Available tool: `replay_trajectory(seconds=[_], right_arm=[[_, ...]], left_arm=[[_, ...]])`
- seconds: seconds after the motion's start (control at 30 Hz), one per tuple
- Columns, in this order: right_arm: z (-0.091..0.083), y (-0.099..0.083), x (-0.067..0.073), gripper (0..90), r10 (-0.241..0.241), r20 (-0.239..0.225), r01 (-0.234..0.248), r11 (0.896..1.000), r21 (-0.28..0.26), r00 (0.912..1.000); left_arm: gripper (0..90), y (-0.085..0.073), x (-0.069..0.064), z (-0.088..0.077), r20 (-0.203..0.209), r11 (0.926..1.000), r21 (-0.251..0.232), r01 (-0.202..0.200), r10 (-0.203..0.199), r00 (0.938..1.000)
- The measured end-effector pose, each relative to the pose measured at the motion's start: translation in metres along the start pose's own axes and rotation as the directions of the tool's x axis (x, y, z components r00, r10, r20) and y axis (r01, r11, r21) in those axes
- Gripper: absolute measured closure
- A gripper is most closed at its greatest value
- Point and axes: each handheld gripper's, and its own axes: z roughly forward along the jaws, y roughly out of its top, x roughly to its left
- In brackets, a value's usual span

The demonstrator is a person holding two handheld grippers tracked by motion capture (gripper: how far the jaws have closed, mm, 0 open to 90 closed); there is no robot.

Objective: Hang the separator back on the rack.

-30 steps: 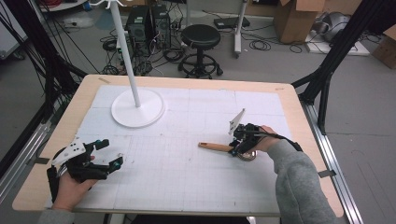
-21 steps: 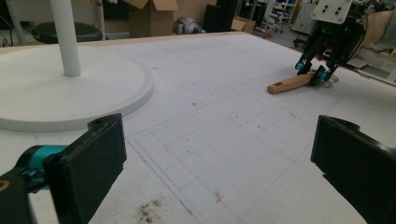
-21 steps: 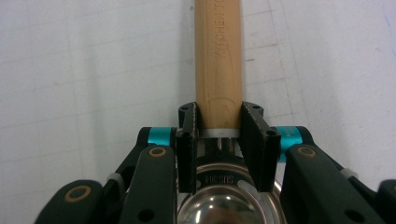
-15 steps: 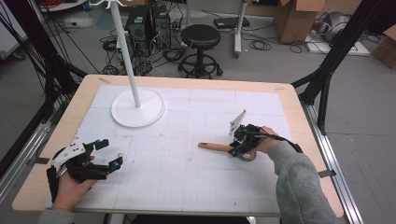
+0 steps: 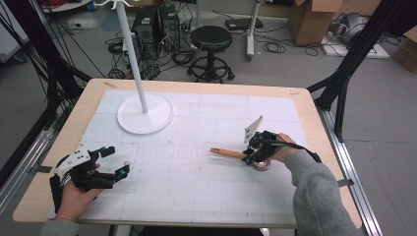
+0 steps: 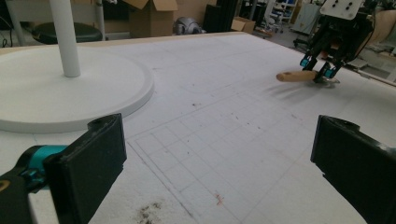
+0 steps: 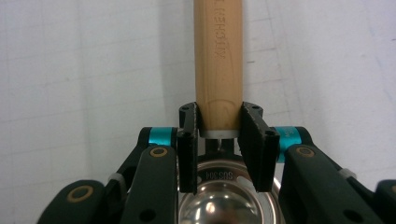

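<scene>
Right gripper (image 7: 219,126) clamps the wooden-handled ladle (image 7: 218,60), apparently resting flat, right of the white stand (image 5: 145,114); left gripper (image 6: 219,158) gapes empty.

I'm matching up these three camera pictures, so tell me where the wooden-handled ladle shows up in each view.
High view: the ladle lies right of centre on the white mat, the right gripper clamped on it.
Left gripper view: upper right, far across the mat.
Right gripper view: centre, handle running up from between the jaws, steel bowl below.
Shared landmark: the mat's printed grid. The white stand base shows in the high and left gripper views.
</scene>
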Motion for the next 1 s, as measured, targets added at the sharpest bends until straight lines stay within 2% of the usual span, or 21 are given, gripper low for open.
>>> replay_trajectory(seconds=[0.43, 0.6, 0.77, 0.83, 1.0], right_arm=[[-0.009, 0.001, 0.002, 69.9, -0.006, 0.020, 0.007, 0.999, -0.044, 0.9998], [-0.016, 0.001, 0.001, 69.9, -0.007, 0.027, 0.009, 0.996, -0.084, 0.9996], [-0.024, 0.002, 0.001, 69.8, 0.033, 0.032, -0.029, 0.991, -0.128, 0.9989], [-0.026, 0.003, 0.002, 69.9, 0.034, 0.041, -0.028, 0.991, -0.135, 0.9986], [-0.031, 0.004, 0.001, 69.8, 0.070, 0.050, -0.061, 0.985, -0.164, 0.9963]], left_arm=[[3.8, 0.000, 0.000, 0.000, 0.000, 1.0000, -0.003, 0.004, -0.004, 1.0000], [3.8, 0.000, 0.000, 0.000, 0.000, 1.0000, -0.004, 0.005, -0.005, 1.0000], [3.8, 0.000, 0.000, 0.000, 0.000, 1.0000, -0.005, 0.005, -0.005, 1.0000], [3.8, 0.000, 0.000, 0.000, 0.001, 1.0000, -0.006, 0.005, -0.005, 1.0000], [3.8, 0.000, 0.000, 0.001, 0.000, 1.0000, -0.002, 0.003, -0.003, 1.0000]])
